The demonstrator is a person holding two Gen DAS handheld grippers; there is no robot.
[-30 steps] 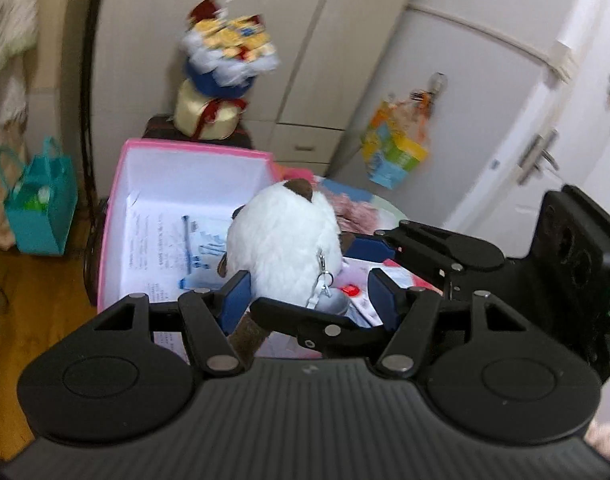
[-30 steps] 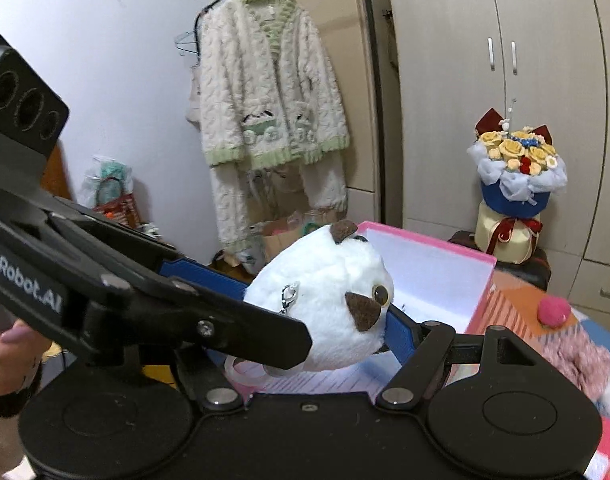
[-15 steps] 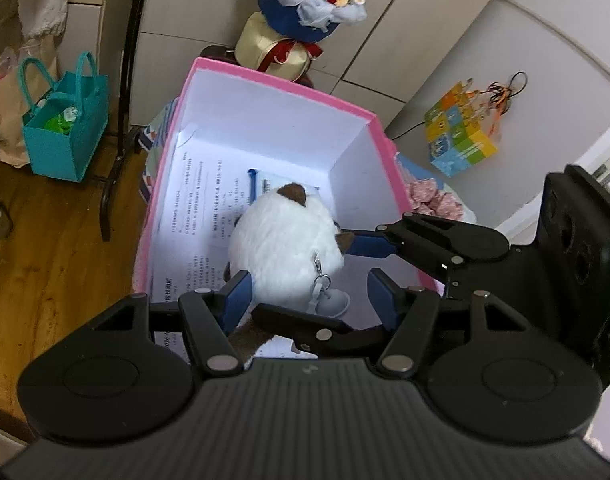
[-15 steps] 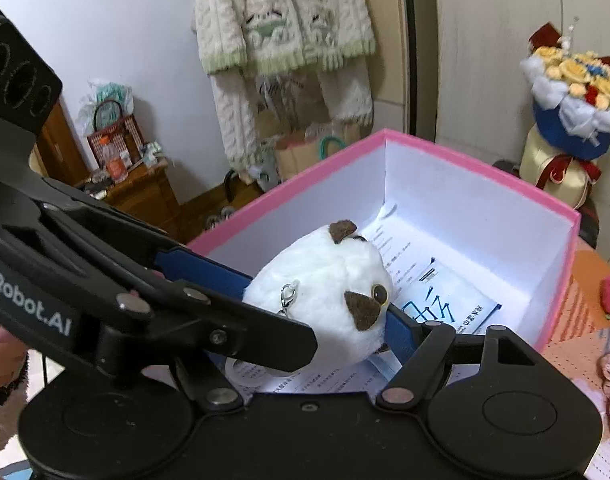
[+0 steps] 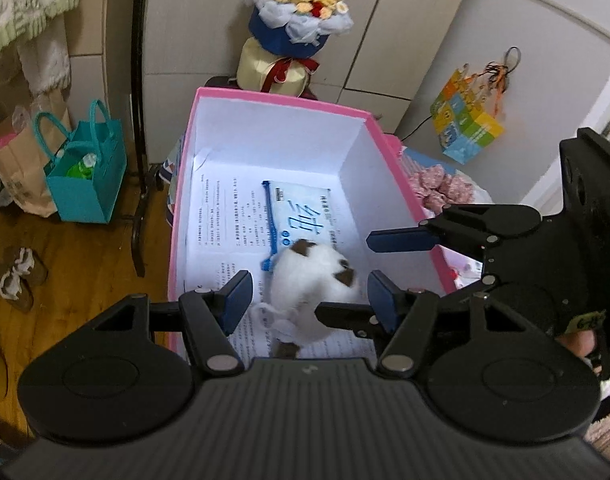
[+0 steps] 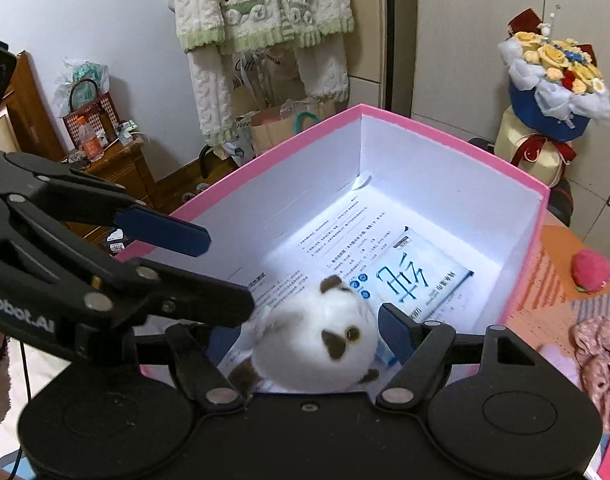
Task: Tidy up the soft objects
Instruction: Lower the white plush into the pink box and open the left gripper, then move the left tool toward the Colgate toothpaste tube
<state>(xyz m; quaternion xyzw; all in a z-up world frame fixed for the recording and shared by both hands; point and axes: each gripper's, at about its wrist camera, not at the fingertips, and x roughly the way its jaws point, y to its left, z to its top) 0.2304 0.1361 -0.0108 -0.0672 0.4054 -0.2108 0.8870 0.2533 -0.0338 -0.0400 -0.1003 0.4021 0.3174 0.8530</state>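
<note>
Home, looks like a bedroom or lived-in spare room. Evidence: cream built-in wardrobe doors [image 6: 485, 40] along the back wall, a fluffy knit cardigan [image 6: 261, 12] hanging from a rack, wood plank floor [image 5: 65, 272] with slippers [image 5: 13, 280] left out. Teal tote bag [image 5: 85, 172] and a brown paper bag [image 5: 13, 168] parked on the floor by the rack pole. Gift-style flower bouquet [image 5: 297, 4] on a cream ribboned box [image 5: 273, 72]. Small wooden cabinet [image 6: 117, 168] cluttered with a bottle and a woven basket. Colourful paper gift bag [image 5: 465, 124] hanging on a white door. Pink storage box [image 6: 457, 148] with printed sheets inside, plush bits around. All domestic clutter, nothing industrial.
</note>
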